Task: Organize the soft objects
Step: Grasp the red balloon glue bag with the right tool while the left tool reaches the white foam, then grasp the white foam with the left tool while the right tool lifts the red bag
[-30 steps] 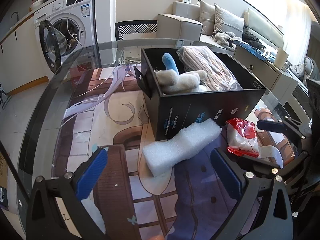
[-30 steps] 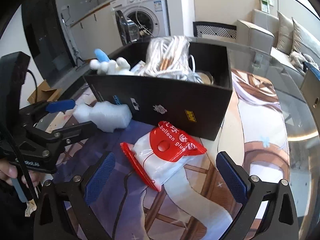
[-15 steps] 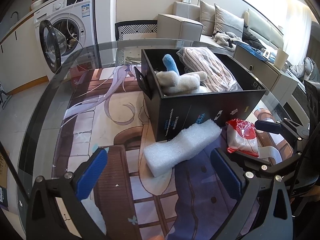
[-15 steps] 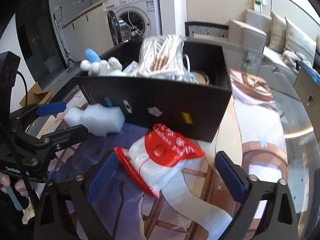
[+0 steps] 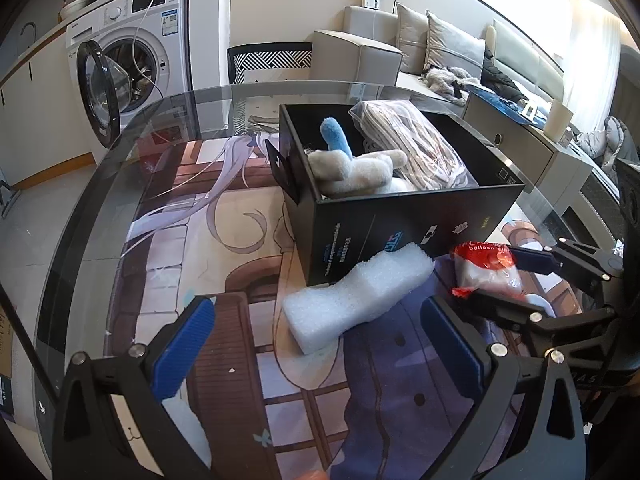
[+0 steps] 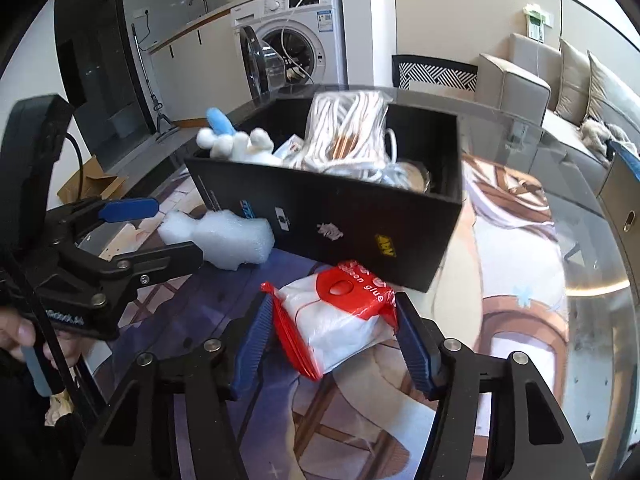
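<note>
the right wrist view shows what the left one only glimpses: the right gripper [image 6: 334, 336] has its blue fingers [image 6: 254, 342] closed in against both sides of the balloon glue bag [image 6: 340, 320], a white plastic packet with a red header, lying on the table [image 6: 520, 280] just in front of the black box [image 6: 340, 224]. the bag's red end points toward the box wall and its white body runs back between the fingers toward the camera, long axis roughly along the fingers; whether the pads truly press it or only flank it is hard to tell, though they sit right at its edges. in the left wrist view the same bag [image 5: 486, 272] appears side-on to the right of the box [image 5: 400, 236], with the right gripper [image 5: 516, 280] reaching in on either side of it. only that view shows the left gripper [image 5: 320, 344] from behind, its fingers [image 5: 184, 348] wide apart and holding nothing. the white foam block [image 5: 356, 296] lies between and beyond them, one end touching the box's front corner, long axis slanting from near-left up to far-right. inside the box are a plush toy [image 5: 352, 164] with a blue ear and a bagged bundle [image 5: 416, 144] of striped cloth or cord.
</note>
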`<state>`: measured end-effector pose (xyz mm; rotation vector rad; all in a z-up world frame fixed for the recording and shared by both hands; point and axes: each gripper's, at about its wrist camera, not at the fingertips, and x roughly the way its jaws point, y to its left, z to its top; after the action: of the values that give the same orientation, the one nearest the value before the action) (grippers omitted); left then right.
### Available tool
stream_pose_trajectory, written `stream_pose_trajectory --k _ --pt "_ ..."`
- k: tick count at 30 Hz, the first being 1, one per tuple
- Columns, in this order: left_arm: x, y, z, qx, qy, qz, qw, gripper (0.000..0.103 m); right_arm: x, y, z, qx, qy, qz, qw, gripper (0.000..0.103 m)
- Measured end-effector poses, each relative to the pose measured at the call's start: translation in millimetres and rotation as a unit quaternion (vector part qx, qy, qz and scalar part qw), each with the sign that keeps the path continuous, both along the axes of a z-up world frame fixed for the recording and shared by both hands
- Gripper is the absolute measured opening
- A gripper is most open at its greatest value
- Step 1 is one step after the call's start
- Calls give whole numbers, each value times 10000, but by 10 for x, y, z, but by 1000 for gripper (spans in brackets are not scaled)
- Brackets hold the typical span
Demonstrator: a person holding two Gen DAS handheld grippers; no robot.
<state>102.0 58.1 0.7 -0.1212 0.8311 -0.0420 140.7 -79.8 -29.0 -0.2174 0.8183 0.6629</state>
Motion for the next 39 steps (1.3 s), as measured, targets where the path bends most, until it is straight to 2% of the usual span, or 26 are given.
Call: stream_pose_trajectory --k 16,22,27,30,31,32,39 --pt "150 -247 -27 -110 177 155 9997 103 25 -306 190 269 -16 -6 9996 62" --pt "259 -387 -49 167 260 394 9987 103 53 -402 203 362 31 -64 9993 62" --pt "348 -365 -95 199 444 600 9970 103 82 -426 194 383 56 -84 9992 62" --pt "321 -340 -102 232 384 621 9971 99 92 -436 194 386 57 -95 9992 62" --pt "309 -338 -101 203 370 580 9974 90 95 -435 192 388 55 -96 9992 62" --pt "295 -333 -101 166 377 523 9978 88 93 -430 191 387 56 -94 9992 62" --pt "110 -295 32 198 57 281 9994 88 70 -401 212 396 9 -32 9992 62"
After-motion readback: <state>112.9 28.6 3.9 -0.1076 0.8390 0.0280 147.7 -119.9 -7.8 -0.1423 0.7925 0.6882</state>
